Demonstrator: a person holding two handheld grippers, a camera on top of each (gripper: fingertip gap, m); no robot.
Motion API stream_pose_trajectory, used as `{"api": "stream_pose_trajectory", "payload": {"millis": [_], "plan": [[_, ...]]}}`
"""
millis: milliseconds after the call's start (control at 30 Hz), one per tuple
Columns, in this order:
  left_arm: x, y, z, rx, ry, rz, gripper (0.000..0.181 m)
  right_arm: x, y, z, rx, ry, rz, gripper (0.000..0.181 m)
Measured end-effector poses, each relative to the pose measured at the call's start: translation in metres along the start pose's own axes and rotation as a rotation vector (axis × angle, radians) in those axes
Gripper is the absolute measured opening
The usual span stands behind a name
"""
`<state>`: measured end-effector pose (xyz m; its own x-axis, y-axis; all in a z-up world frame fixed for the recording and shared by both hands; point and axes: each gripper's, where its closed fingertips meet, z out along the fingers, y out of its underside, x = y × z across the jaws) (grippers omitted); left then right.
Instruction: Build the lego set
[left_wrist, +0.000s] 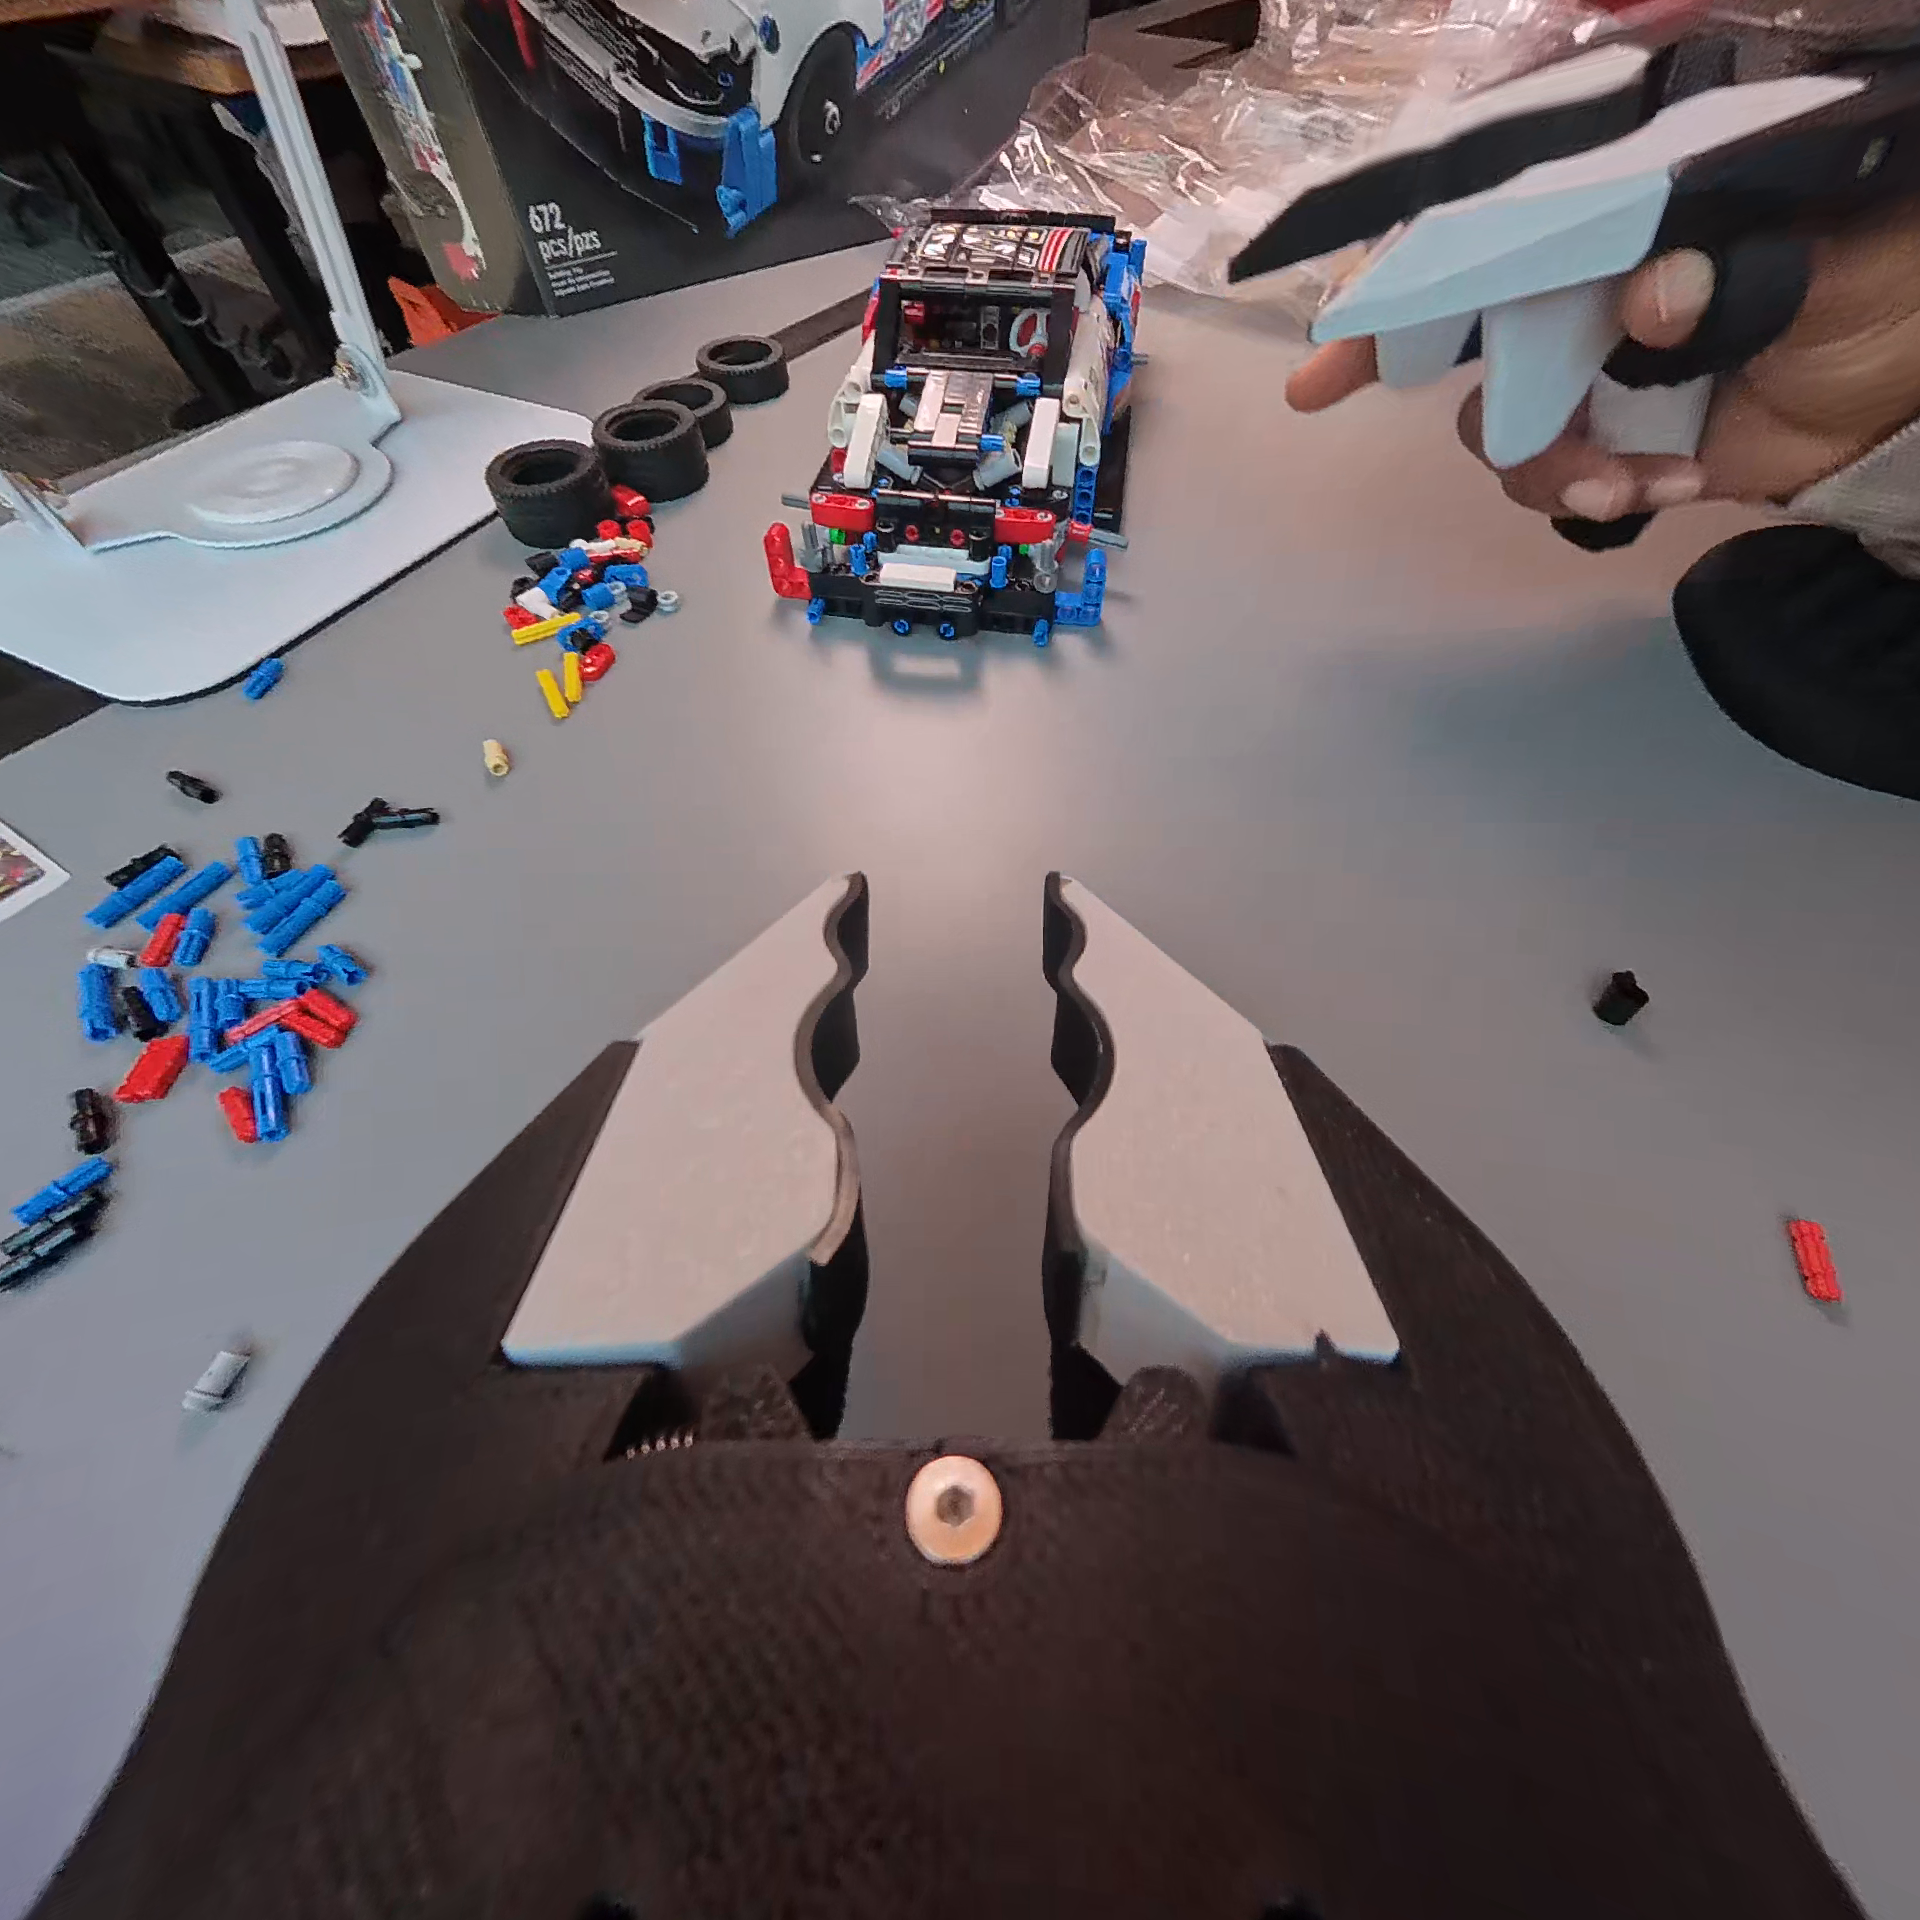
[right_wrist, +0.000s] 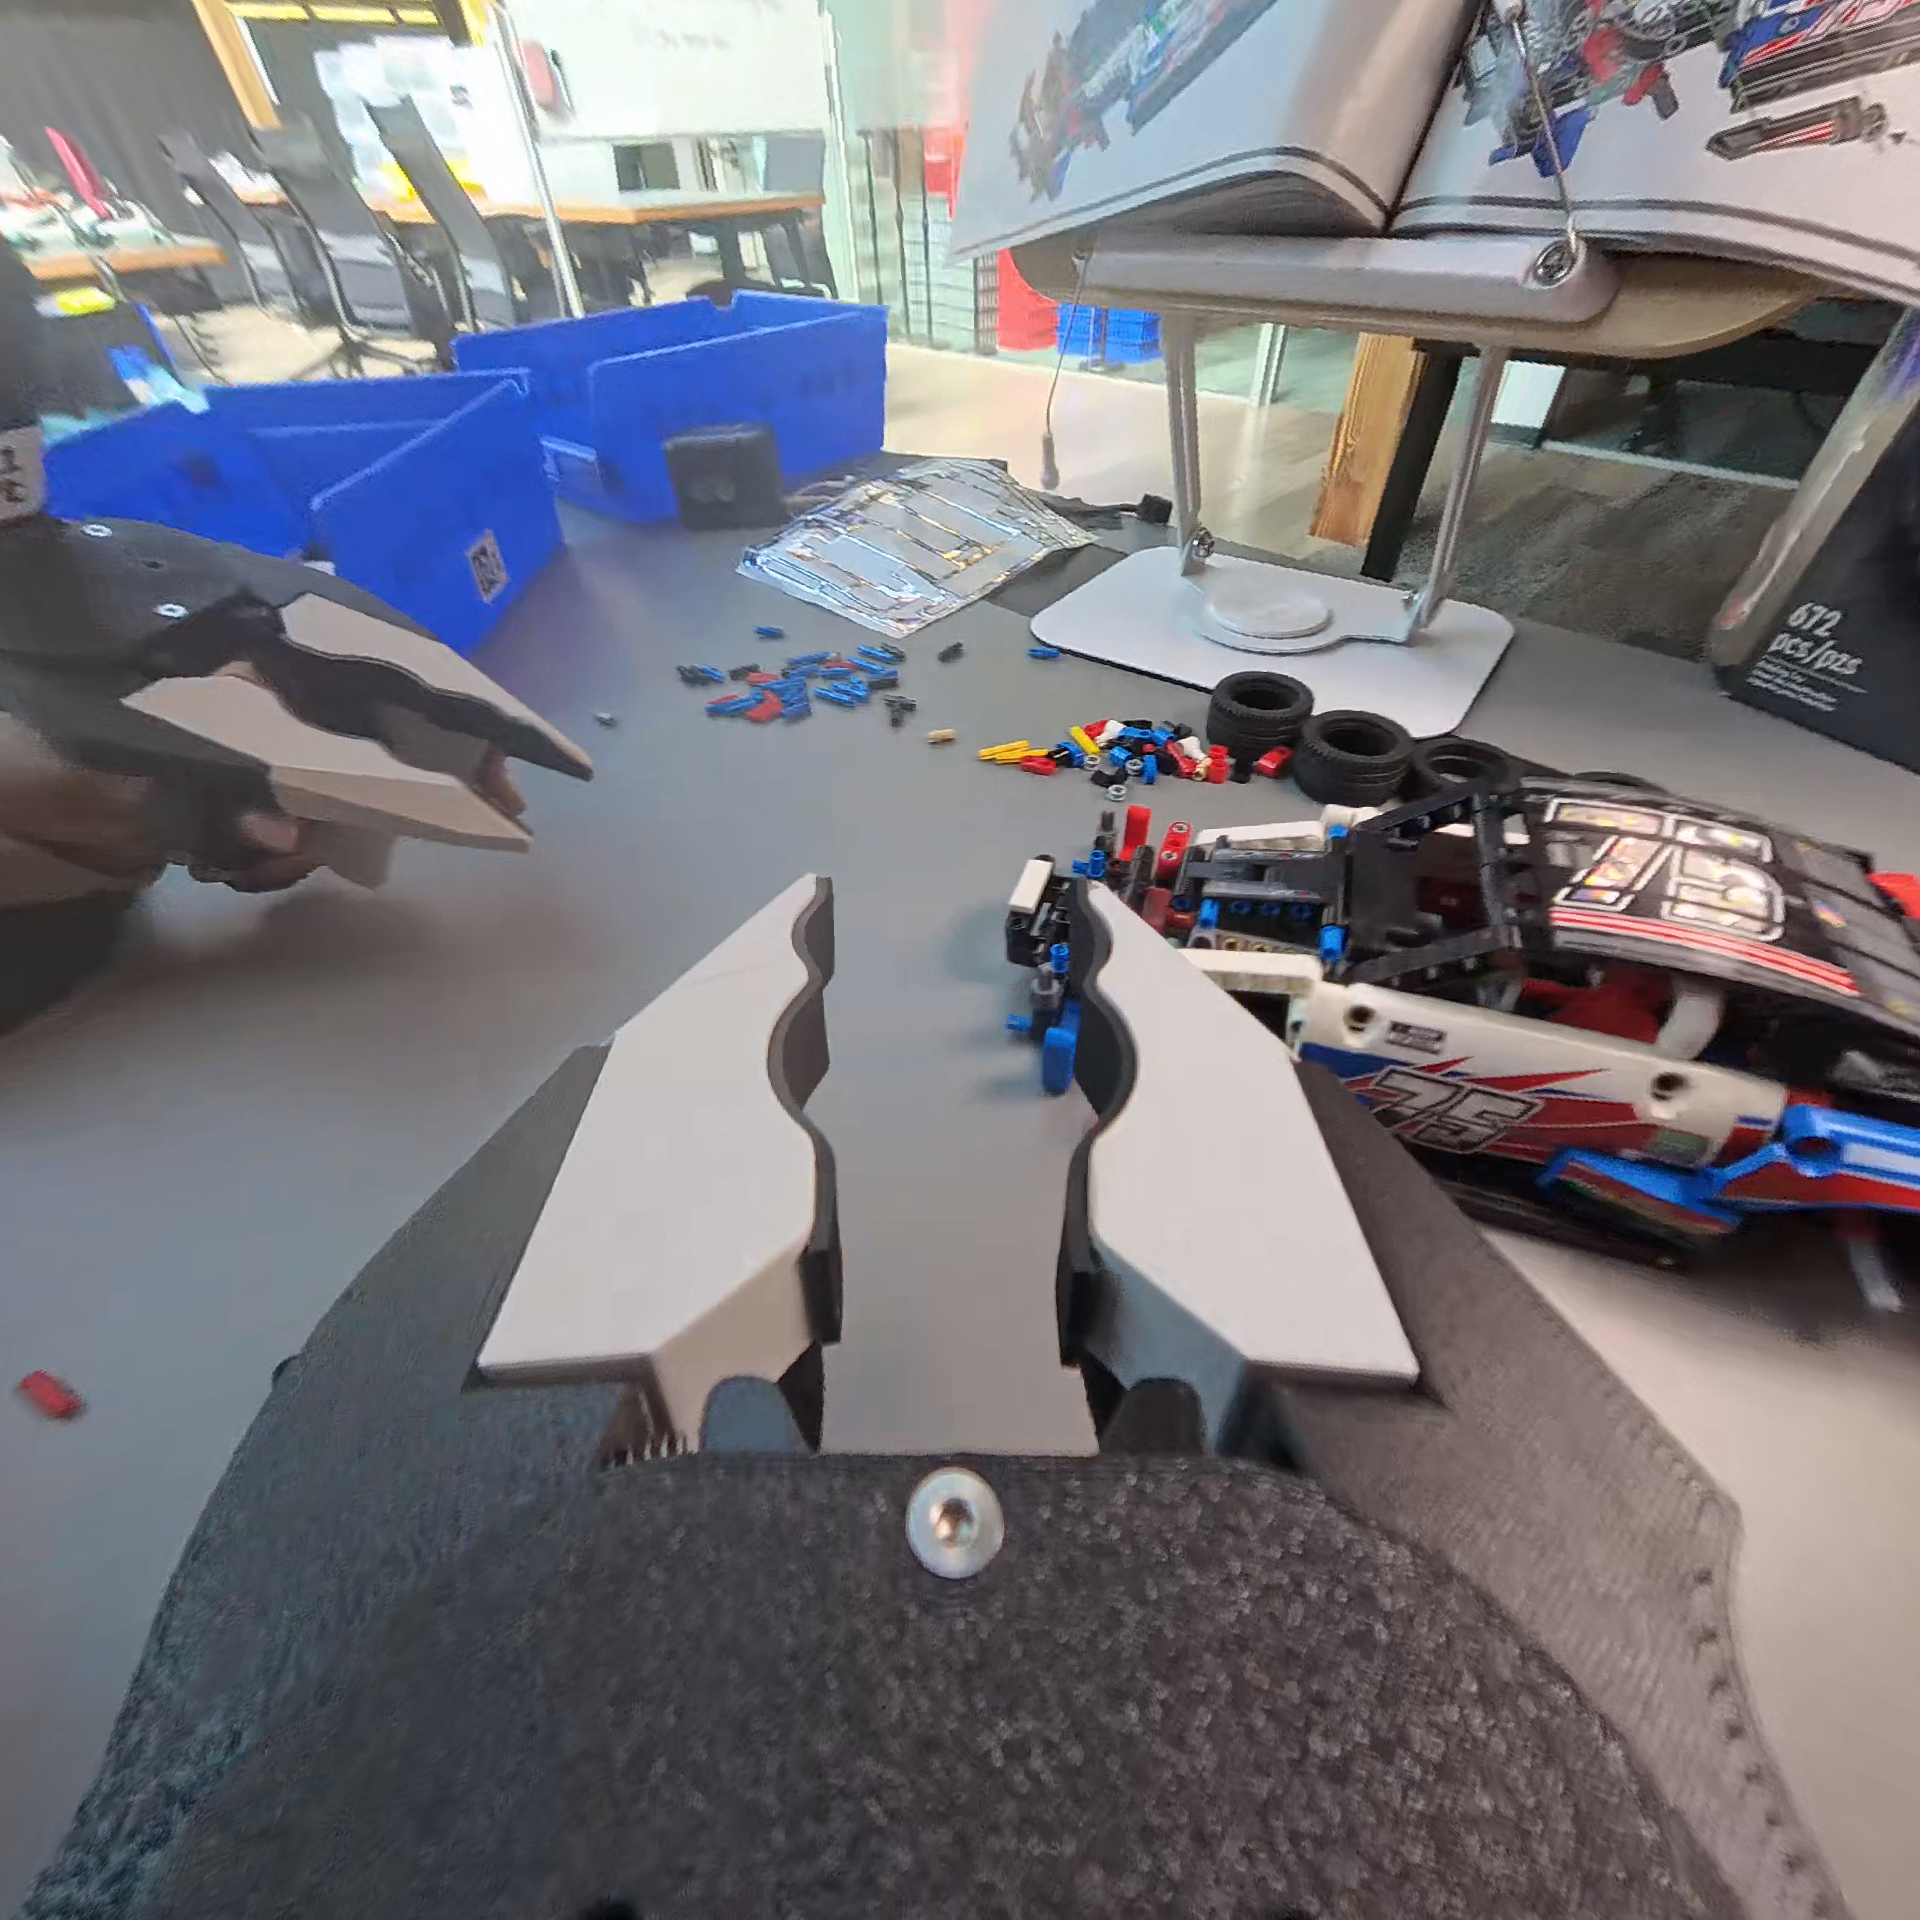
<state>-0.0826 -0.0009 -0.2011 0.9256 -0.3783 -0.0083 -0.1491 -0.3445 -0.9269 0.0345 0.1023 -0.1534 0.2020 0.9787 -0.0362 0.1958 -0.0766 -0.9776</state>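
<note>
Lego car (left_wrist: 961, 436), partly built and without wheels, is seen standing on the grey desk (left_wrist: 1299, 831) between two empty grippers.

Both the left gripper (left_wrist: 956, 914) and the right gripper (right_wrist: 951, 925) are held released, nothing being gripped between the jaws; the right gripper is poised just beside the car's front end, while the left is kept well back from it. Four black tyres (left_wrist: 634, 442) are lined up near a small mixed heap of parts (left_wrist: 587, 603), and a larger scatter of blue and red pins (left_wrist: 223, 987) is spread to the left. An instruction book (right_wrist: 1455, 114) is propped open on a stand. The step in hand is judged to be the choosing of the next piece; a small part would have to be pinched cleanly from a pile and carried to the car.
</note>
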Motion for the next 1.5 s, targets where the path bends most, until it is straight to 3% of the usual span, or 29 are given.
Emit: {"api": "stream_pose_trajectory", "payload": {"millis": [333,433,667,800,933,1100,1200,1500], "plan": [[-0.026,-0.015,-0.009,0.122,-0.115,-0.007,0.031,0.002,0.012,0.004,0.042,-0.013,-0.007,0.029],[-0.030,-0.016,-0.010,0.132,-0.125,-0.021,0.029,0.008,0.011,0.003,0.054,0.019,-0.015,0.001],[-0.048,-0.023,-0.002,0.167,-0.172,-0.044,0.021,0.015,0.003,-0.003,0.097,0.034,0.024,0.000],[-0.082,-0.047,0.033,0.134,-0.209,-0.058,0.017,0.015,0.007,-0.001,0.085,0.020,0.056,0.000],[-0.131,-0.064,0.100,0.031,-0.212,-0.066,0.016,0.012,0.009,0.001,0.071,0.007,0.043,0.000],[-0.175,-0.045,0.172,-0.211,-0.168,-0.078,0.020,0.019,0.015,-0.002,0.045,0.046,-0.003,0.000],[-0.180,-0.030,0.188,-0.290,-0.114,-0.069,0.022,0.022,0.012,-0.005,0.055,0.053,-0.002,0.000],[-0.169,-0.021,0.185,-0.348,-0.056,0.057,0.025,0.019,0.013,-0.003,0.051,0.019,0.023,0.000]]}}
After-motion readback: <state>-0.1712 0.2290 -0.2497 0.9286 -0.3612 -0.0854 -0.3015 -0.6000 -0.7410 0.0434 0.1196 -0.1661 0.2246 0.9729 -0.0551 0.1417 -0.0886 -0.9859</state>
